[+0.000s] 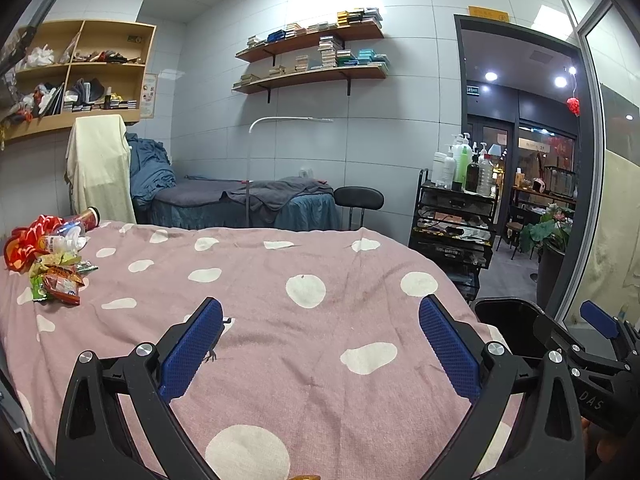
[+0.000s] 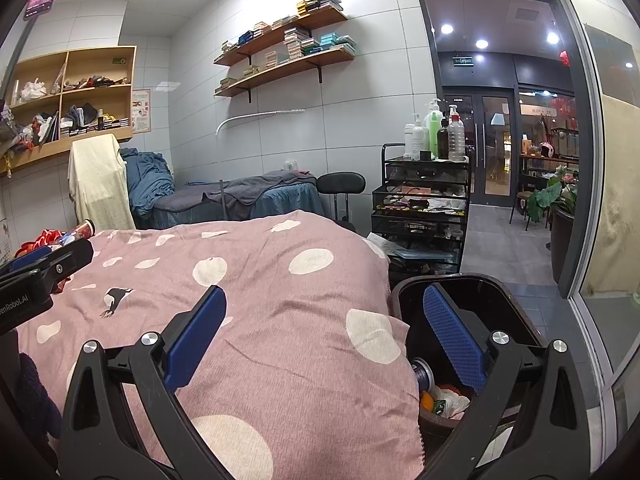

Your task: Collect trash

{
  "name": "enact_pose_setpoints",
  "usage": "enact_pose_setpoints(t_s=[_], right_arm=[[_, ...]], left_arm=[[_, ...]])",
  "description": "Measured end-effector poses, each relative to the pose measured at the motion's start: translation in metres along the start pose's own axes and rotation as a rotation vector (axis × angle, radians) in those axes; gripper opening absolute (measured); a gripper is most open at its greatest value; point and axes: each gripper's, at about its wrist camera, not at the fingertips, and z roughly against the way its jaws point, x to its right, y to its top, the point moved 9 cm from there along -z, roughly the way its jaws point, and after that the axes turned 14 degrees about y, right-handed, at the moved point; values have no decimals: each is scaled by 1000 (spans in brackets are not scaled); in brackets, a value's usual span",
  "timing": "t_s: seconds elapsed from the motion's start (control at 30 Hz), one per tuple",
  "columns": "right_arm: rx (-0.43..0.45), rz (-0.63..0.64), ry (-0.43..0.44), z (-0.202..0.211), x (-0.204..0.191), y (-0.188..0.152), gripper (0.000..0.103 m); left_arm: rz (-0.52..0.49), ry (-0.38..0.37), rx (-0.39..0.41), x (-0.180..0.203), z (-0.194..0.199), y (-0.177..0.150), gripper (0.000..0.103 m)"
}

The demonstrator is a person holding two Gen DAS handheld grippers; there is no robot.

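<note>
On dotted pink blanket (image 1: 280,320), crinkled wrappers (image 1: 56,280), empty hand-held grippers

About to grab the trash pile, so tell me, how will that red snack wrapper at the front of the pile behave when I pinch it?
The red snack wrapper looks crumpled and flat, so probably floppy and very light. Its glossy film may slip between pads. It lies against other wrappers, so neighbours might drag along.

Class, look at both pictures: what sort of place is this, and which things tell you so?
Probably a massage or beauty salon room: a draped treatment bed, a cart topped with lotion bottles, and shelves of stacked boxes.
</note>
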Motion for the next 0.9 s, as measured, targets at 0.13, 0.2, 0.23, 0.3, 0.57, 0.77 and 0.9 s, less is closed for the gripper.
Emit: enact_pose_setpoints(t_s=[0.13,0.2,0.23,0.3,0.57,0.77,0.9], right_arm=[[-3,-1,0,0,0,-2,98],[-4,-1,0,-1,0,-3,98],[-4,-1,0,-1,0,-3,98],[-4,-1,0,-1,0,-3,98],[-8,-3,2,-1,-1,-6,98],[-8,-4,2,-2,0,-6,98],[-8,-3,2,-2,0,-5,97]], left_arm=[[0,-9,-5,1,0,-1,98],[0,-13,-9,2,-1,-3,98],[0,-15,-10,3,-1,-3,98],[0,-18,-11,4,-1,-4,98],[-1,-26,-12,5,-1,-4,98],[-2,-29,-23,6,-2,-5,98],[-2,-28,-28,5,-3,-5,98]])
